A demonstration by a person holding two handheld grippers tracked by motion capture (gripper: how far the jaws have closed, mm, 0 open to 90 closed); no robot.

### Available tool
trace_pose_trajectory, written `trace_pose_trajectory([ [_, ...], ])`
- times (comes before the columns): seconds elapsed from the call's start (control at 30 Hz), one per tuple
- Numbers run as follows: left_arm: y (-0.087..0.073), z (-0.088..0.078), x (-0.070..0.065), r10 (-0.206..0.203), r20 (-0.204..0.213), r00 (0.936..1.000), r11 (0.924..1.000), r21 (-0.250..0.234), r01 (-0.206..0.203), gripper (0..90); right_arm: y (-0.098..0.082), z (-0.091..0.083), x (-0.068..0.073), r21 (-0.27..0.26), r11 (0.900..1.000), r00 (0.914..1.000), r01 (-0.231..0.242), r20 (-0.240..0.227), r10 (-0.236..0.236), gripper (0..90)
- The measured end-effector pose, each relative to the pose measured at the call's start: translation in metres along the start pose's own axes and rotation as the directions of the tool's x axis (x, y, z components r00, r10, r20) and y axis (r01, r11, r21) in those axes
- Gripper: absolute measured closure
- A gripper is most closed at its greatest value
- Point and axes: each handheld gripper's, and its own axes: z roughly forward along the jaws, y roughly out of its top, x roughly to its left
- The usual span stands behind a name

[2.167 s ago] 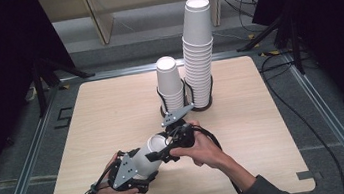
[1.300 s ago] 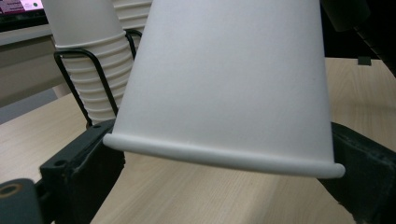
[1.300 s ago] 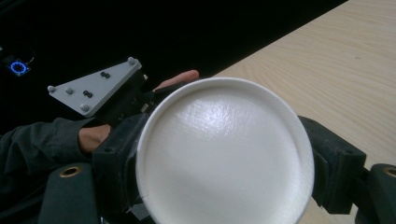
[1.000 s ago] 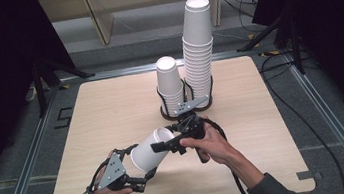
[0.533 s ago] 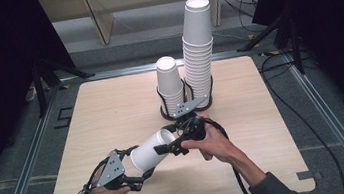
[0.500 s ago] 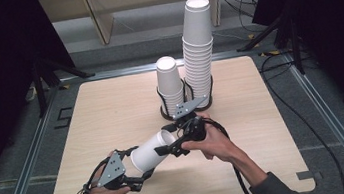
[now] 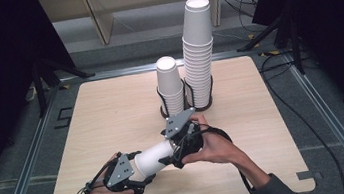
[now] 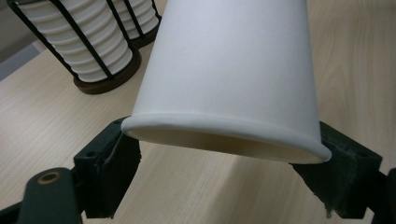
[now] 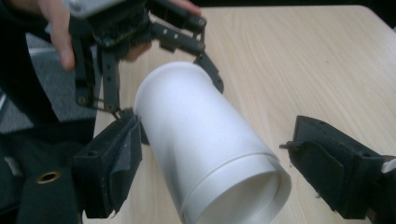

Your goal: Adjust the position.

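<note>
A white paper cup point(image 7: 155, 159) lies on its side in the air above the table's front, spanning the gap between both grippers. My left gripper point(image 7: 138, 171) is shut on the cup's rim; in the left gripper view the open mouth of the cup point(image 8: 229, 70) faces the camera, and both pads of the gripper point(image 8: 224, 182) press the rim. My right gripper point(image 7: 173, 152) sits at the cup's base. In the right gripper view its jaws point(image 9: 224, 172) straddle the cup point(image 9: 196, 135): the left jaw touches, the right jaw stands apart.
Two stacks of white cups stand in black wire holders at the table's far middle: a short stack point(image 7: 169, 84) and a tall one point(image 7: 199, 48). The short stack point(image 8: 84, 46) is close beyond the held cup. The wooden table point(image 7: 274, 124) ends just behind the hands.
The hands drew apart, the right gripper moving up and right toward the stacks. The cup now stretches between them at a slant. Little has moved in the last half second.
</note>
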Motion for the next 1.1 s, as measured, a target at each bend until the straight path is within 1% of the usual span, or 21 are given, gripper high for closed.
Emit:
trace_pose_trajectory([
  [0.03,0.0,0.0,0.0,0.0,0.0,1.0,0.9999,0.011,0.0,16.9,0.0,0.002,-0.001,0.005,0.999,0.999,0.045,0.002,-0.045,18.0],
  [0.07,0.0,0.0,0.0,-0.003,0.004,1.0,0.9999,0.012,0.003,16.9,0.0,0.004,0.0,0.016,0.997,0.9972,0.074,0.003,-0.074,18.2],
  [0.1,0.0,0.0,0.0,-0.001,0.005,1.0,0.9999,0.015,0.001,16.9,0.0,0.006,0.001,0.021,0.996,0.9962,0.087,-0.003,-0.087,18.0],
  [0.13,0.0,-0.001,0.0,0.007,0.006,1.0,0.9998,0.021,-0.008,16.9,-0.001,0.007,0.004,0.042,0.998,0.9991,0.043,-0.001,-0.043,17.7],
  [0.17,0.001,-0.001,0.0,0.008,0.011,0.9999,0.9998,0.018,-0.008,17.0,-0.001,0.01,0.002,0.046,0.995,0.9965,0.084,0.002,-0.084,17.3],
  [0.2,0.002,-0.002,0.0,0.014,0.015,0.9998,0.9997,0.019,-0.014,17.0,-0.001,0.012,0.002,0.056,0.992,0.994,0.109,0.001,-0.109,17.2],
  [0.23,0.003,-0.003,0.0,0.027,0.021,0.9994,0.9992,0.028,-0.028,17.0,-0.002,0.014,0.005,0.078,0.994,0.997,0.078,-0.003,-0.077,16.6],
  [0.27,0.003,-0.003,0.0,0.029,0.025,0.9993,0.9993,0.023,-0.03,17.1,-0.003,0.016,0.005,0.089,0.992,0.9959,0.09,-0.003,-0.09,16.3],
  [0.3,0.004,-0.004,-0.001,0.035,0.026,0.999,0.9988,0.033,-0.036,17.1,-0.003,0.018,0.006,0.103,0.989,0.9948,0.102,-0.005,-0.102,16.2],
  [0.37,0.005,-0.004,-0.001,0.043,0.045,0.9981,0.9982,0.039,-0.045,17.1,-0.004,0.023,0.006,0.125,0.985,0.9933,0.115,-0.008,-0.115,16.7],
  [0.43,0.005,-0.004,-0.002,0.047,0.046,0.9979,0.9979,0.042,-0.048,17.1,-0.006,0.026,0.007,0.146,0.983,0.994,0.11,-0.013,-0.109,16.3],
  [0.47,0.005,-0.004,-0.002,0.057,0.048,0.9972,0.9973,0.043,-0.059,17.1,-0.006,0.028,0.008,0.159,0.98,0.9924,0.123,-0.026,-0.12,15.7],
  [0.5,0.006,-0.005,-0.002,0.053,0.057,0.9969,0.9971,0.052,-0.056,17.1,-0.006,0.029,0.007,0.171,0.973,0.9879,0.154,-0.042,-0.149,15.6],
  [0.6,0.006,-0.005,-0.002,0.07,0.064,0.9955,0.9958,0.054,-0.073,17.1,-0.007,0.032,0.008,0.185,0.969,0.9864,0.164,-0.048,-0.158,15.6],
  [0.77,0.007,-0.006,-0.003,0.06,0.067,0.996,0.9973,0.039,-0.063,17.4,-0.01,0.036,0.006,0.209,0.962,0.9846,0.173,-0.061,-0.164,16.0],
  [0.83,0.006,-0.005,-0.003,0.053,0.072,0.996,0.9981,0.028,-0.055,17.6,-0.011,0.039,0.007,0.207,0.963,0.9845,0.174,-0.063,-0.164,15.6],
  [0.9,0.006,-0.006,-0.002,0.066,0.075,0.995,0.9967,0.041,-0.069,17.8,-0.011,0.042,0.008,0.231,0.952,0.979,0.202,-0.073,-0.19,15.5],
  [0.97,0.007,-0.006,-0.002,0.07,0.085,0.9939,0.9964,0.042,-0.074,17.9,-0.012,0.044,0.008,0.236,0.95,0.9781,0.206,-0.078,-0.193,15.7],
  [1.0,0.007,-0.006,-0.002,0.067,0.09,0.9937,0.9968,0.038,-0.07,17.9,-0.012,0.046,0.007,0.248,0.941,0.9731,0.23,-0.07,-0.219,16.3],
  [1.07,0.007,-0.006,-0.002,0.08,0.096,0.9922,0.9956,0.042,-0.084,17.9,-0.012,0.05,0.009,0.264,0.932,0.9681,0.25,-0.076,-0.239,19.2],
  [1.1,0.007,-0.006,-0.003,0.079,0.096,0.9922,0.9957,0.04,-0.083,17.9,-0.012,0.05,0.009,0.264,0.932,0.9681,0.25,-0.076,-0.239,19.2],
])
